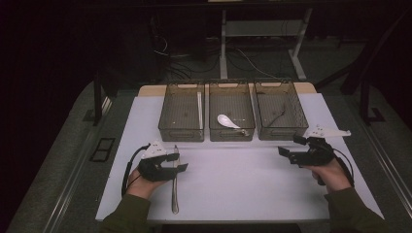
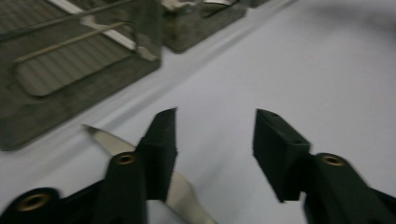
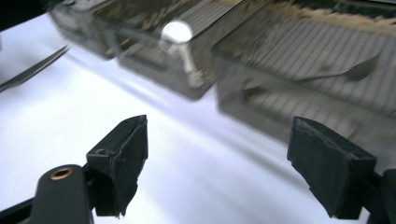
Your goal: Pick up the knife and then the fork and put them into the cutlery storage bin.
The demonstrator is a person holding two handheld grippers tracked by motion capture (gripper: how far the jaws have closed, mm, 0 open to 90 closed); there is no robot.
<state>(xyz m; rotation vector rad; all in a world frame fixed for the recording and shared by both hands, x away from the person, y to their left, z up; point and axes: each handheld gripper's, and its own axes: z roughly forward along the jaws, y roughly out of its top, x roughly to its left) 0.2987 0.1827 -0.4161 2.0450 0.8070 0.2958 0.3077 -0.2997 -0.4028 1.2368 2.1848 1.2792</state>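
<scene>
My left gripper (image 2: pixel 215 140) hangs over the knife (image 1: pixel 175 179), jaws apart, blade under one; right gripper (image 3: pixel 233 163) spread wide, empty.

no readable text, labels, brands, numbers or signs anywhere

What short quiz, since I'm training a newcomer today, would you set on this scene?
1. How many bins stand on the table?
2. True or false: the white spoon lies in the middle bin.
3. The metal knife lies nearest to: A) the left tongs; B) the right tongs; C) the white spoon.
Key: 1) three; 2) true; 3) A.
</scene>
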